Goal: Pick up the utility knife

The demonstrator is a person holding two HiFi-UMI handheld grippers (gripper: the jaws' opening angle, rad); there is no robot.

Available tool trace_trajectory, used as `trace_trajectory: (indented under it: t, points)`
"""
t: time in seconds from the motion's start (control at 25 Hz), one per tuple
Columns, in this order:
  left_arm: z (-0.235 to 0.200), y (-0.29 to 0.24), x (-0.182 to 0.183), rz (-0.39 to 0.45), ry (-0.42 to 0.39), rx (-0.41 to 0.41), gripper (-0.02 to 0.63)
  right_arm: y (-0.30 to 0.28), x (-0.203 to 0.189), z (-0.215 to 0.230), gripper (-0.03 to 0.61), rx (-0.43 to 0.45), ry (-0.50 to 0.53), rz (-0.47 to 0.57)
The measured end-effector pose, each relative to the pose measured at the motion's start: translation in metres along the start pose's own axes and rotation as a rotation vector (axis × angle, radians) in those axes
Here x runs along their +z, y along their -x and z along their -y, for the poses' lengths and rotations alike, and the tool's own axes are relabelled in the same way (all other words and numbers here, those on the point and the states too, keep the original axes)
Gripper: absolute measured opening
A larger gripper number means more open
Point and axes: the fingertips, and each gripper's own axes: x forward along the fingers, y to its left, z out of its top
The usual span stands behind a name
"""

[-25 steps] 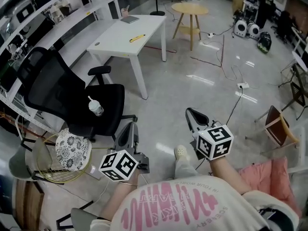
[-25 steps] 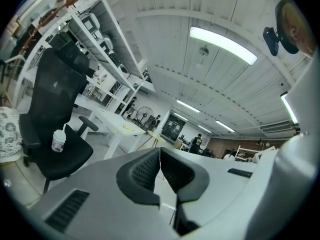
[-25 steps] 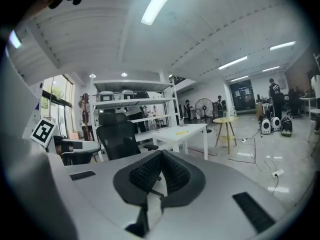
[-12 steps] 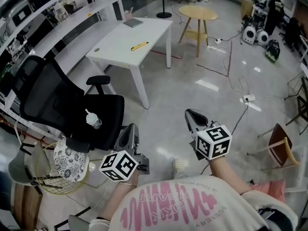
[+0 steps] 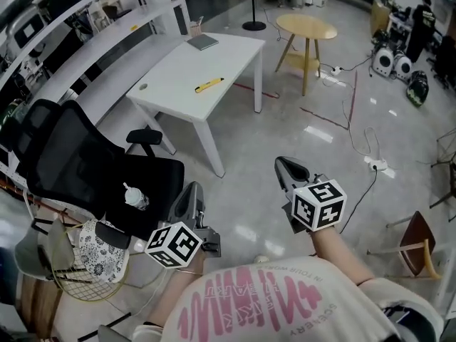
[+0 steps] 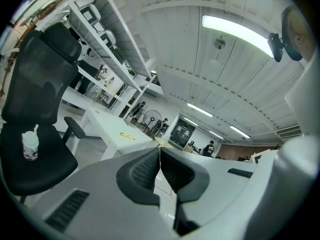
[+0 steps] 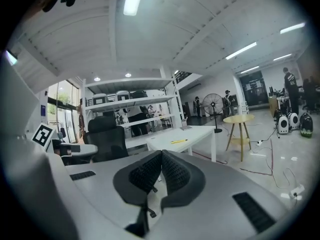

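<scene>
On the table (image 5: 178, 66), utility knife (image 5: 209, 85); left tongs (image 5: 193, 187), right tongs (image 5: 282, 164) closed.

left gripper (image 6: 160, 156) low centre, jaws pressed together, nothing between. black office chair (image 6: 35, 94) at left, small bottle (image 6: 30, 146) on seat. beyond, white table (image 6: 107, 129) with yellow utility knife (image 6: 126, 135) on top. shelves (image 6: 107, 54) upper left.

Yellow utility knife (image 5: 209, 85) flat on white table (image 5: 171, 84), angled.
</scene>
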Motion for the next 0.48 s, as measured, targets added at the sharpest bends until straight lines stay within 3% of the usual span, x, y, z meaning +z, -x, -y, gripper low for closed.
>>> trace_trajectory:
  t: [0.28, 0.48]
  points:
    - [-0.011, -0.042, 0.007, 0.054, 0.011, 0.035, 0.025, -0.039, 0.012, 0.023, 0.017, 0.061, 0.02, -0.006]
    - [-0.029, -0.061, 0.007, 0.039, 0.012, 0.058, 0.025, -0.062, 0.001, 0.036, 0.017, 0.057, -0.005, -0.038]
